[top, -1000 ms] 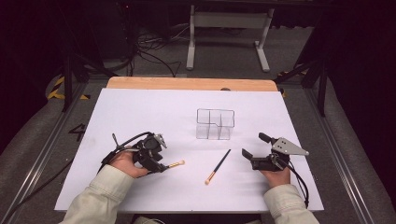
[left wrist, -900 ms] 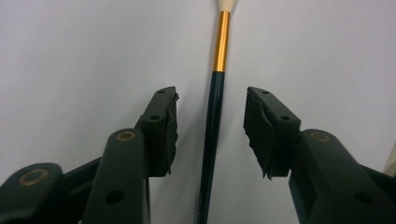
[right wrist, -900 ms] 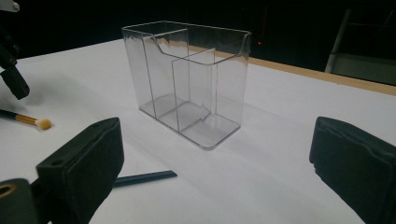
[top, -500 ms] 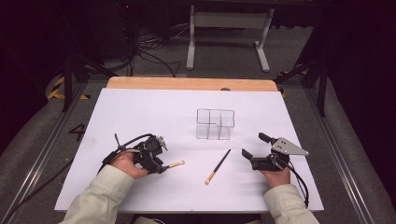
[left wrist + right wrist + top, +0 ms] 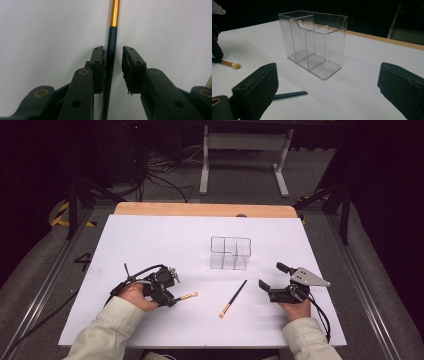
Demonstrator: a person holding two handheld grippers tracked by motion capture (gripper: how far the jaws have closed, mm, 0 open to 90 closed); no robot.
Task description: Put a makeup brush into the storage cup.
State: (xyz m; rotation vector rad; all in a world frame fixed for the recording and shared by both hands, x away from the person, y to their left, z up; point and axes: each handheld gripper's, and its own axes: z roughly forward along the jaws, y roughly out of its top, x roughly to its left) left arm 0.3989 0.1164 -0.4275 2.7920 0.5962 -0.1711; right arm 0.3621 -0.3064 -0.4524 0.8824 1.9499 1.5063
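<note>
The slim make-up brush with a dark teal handle, gold ferrule and small buff tip (image 5: 186, 295) lay flat on the white-covered surface (image 5: 150, 245), near its front left part, and its handle ran between the jaws of the left tongs (image 5: 170, 299). In the left gripper view the dark handle (image 5: 110, 57) was seen touching the inner pad of one jaw, while a narrow gap remained to the other pad. The jaws had just been closing around it, so the brush was bracketed but not yet clamped; the left tongs were therefore judged still released. The step in hand was taken to be the grasp of this brush.

A second thin brush with a dark handle and pale tip (image 5: 234, 298) lay aslant near the middle of the surface, apart from both tongs. Behind it stood an upright clear plastic organiser with several compartments (image 5: 230, 253), seen empty in the right gripper view (image 5: 314, 42). The right tongs (image 5: 272, 276) rested at the right with jaws spread wide and nothing between them.

The next move was judged to call for the last gap to be closed squarely on the handle, so that the brush could be lifted without rolling and carried tip-up toward a compartment of the organiser.
</note>
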